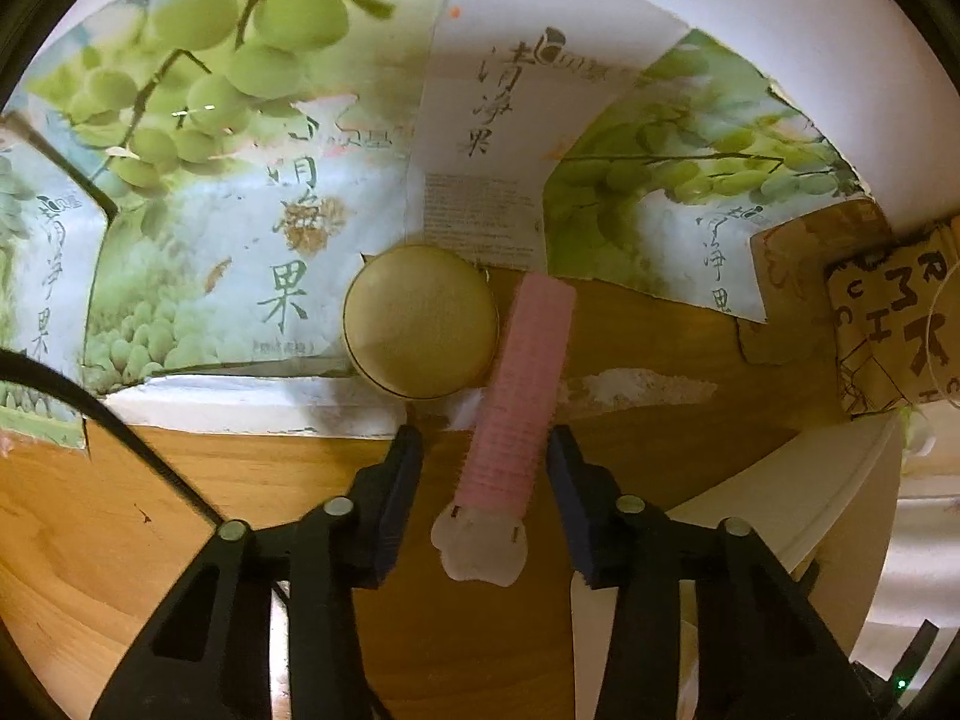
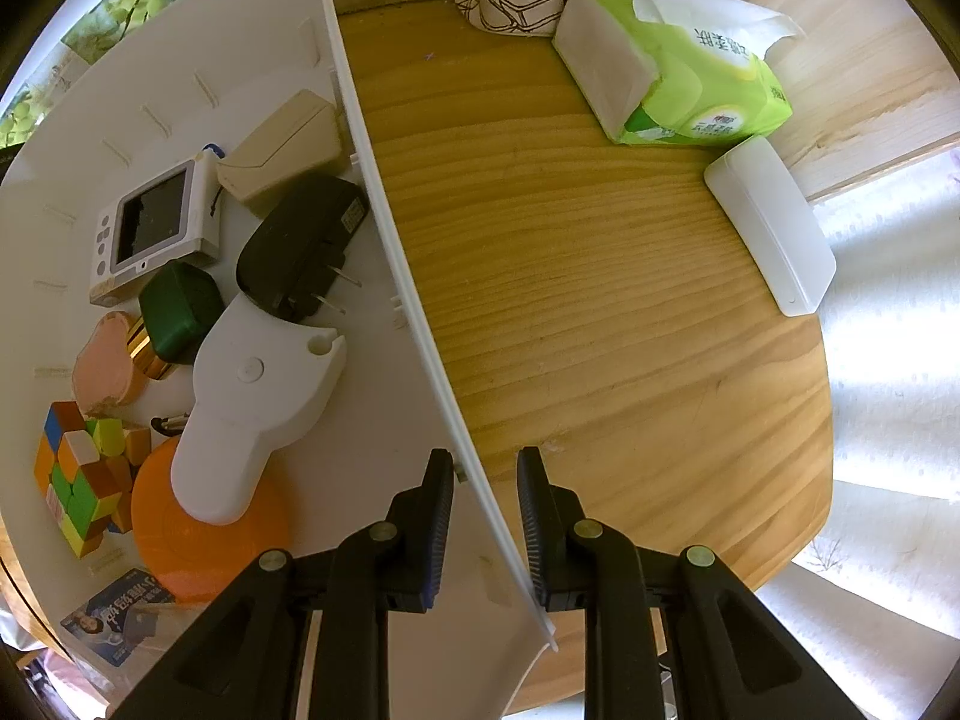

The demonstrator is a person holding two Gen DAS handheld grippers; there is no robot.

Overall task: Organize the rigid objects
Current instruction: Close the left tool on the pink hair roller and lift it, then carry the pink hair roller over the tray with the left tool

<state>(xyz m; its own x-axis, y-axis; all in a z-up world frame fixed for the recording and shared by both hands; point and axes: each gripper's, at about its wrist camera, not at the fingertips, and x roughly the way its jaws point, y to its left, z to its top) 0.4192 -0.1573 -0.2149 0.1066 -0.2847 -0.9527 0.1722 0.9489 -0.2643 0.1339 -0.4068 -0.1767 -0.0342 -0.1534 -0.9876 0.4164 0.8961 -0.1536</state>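
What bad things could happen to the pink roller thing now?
The left gripper touches the pink roller only with one finger; a lopsided squeeze could flip it away. It might bump the round gold case beside it. The right gripper straddles the white bin wall; letting go could shift the bin.
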